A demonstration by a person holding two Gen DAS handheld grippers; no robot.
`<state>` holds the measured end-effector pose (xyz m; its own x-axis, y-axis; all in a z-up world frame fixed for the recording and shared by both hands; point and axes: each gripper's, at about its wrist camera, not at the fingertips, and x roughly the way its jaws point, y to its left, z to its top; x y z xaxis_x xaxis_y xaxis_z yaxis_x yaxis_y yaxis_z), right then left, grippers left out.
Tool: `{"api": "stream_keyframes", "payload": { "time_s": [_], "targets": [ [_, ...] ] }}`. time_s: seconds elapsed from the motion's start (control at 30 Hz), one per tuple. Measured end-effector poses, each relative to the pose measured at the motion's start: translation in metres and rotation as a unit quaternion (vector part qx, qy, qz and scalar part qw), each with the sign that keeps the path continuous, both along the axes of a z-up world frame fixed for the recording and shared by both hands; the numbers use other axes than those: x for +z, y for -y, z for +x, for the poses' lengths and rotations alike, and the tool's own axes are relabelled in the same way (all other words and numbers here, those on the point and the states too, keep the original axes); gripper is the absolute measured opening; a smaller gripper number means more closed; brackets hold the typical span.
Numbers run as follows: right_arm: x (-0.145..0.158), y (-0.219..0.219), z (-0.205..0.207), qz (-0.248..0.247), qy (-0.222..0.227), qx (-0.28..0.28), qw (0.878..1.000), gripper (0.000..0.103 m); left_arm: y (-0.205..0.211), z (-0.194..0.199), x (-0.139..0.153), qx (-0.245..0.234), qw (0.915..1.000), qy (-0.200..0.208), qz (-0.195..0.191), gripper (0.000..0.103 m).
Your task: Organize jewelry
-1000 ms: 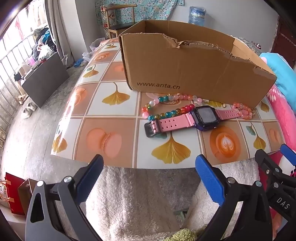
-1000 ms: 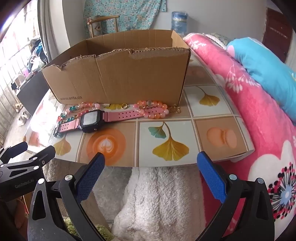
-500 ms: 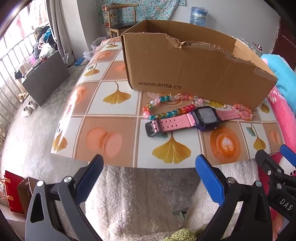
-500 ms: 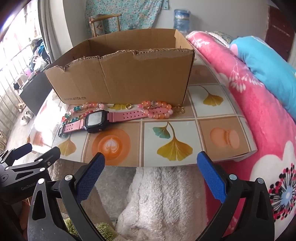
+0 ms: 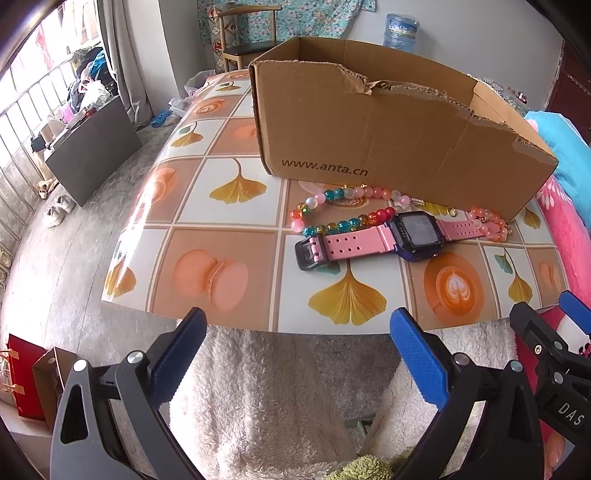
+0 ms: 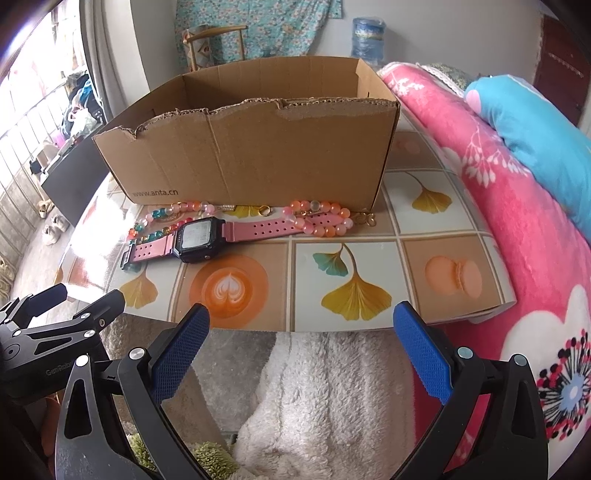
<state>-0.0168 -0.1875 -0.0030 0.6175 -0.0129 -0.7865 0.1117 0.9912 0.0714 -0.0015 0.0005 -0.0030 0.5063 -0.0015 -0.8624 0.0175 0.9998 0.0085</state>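
Note:
A pink-strapped digital watch point(image 5: 373, 242) point(image 6: 207, 238) lies flat on the patterned table in front of an open cardboard box point(image 5: 388, 140) point(image 6: 258, 158). Behind it sit a multicoloured bead bracelet point(image 5: 332, 210) point(image 6: 162, 221) and, to its right, a pink-orange bead bracelet point(image 5: 487, 221) point(image 6: 321, 218). A small gold ring point(image 6: 264, 210) rests by the box wall. My left gripper point(image 5: 295, 354) hangs open before the table's near edge, below the watch's buckle end. Open too, my right gripper point(image 6: 301, 354) is at the same edge further right, holding nothing.
The table point(image 5: 221, 258) has a tiled leaf-and-macaron cover. A pink floral blanket point(image 6: 498, 206) with a blue pillow point(image 6: 535, 140) lies along its right side. A white fluffy garment point(image 5: 266, 398) is below the grippers. A wooden chair point(image 5: 243, 37) and water bottle point(image 6: 367, 35) stand beyond the box.
Both grippers have crept slightly forward towards the table, so the watch and box look a little nearer. Nothing on the table has moved and both stay open.

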Motion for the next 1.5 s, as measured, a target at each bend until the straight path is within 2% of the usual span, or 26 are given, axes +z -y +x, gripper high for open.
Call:
{"api": "stream_keyframes", "payload": {
  "time_s": [1.5],
  "targets": [
    [0.0005, -0.0005, -0.0002, -0.003, -0.002, -0.001, 1.000, 0.096, -0.0055, -0.0027, -0.0005, 0.003, 1.0000, 0.001, 0.000, 0.098]
  ]
}}
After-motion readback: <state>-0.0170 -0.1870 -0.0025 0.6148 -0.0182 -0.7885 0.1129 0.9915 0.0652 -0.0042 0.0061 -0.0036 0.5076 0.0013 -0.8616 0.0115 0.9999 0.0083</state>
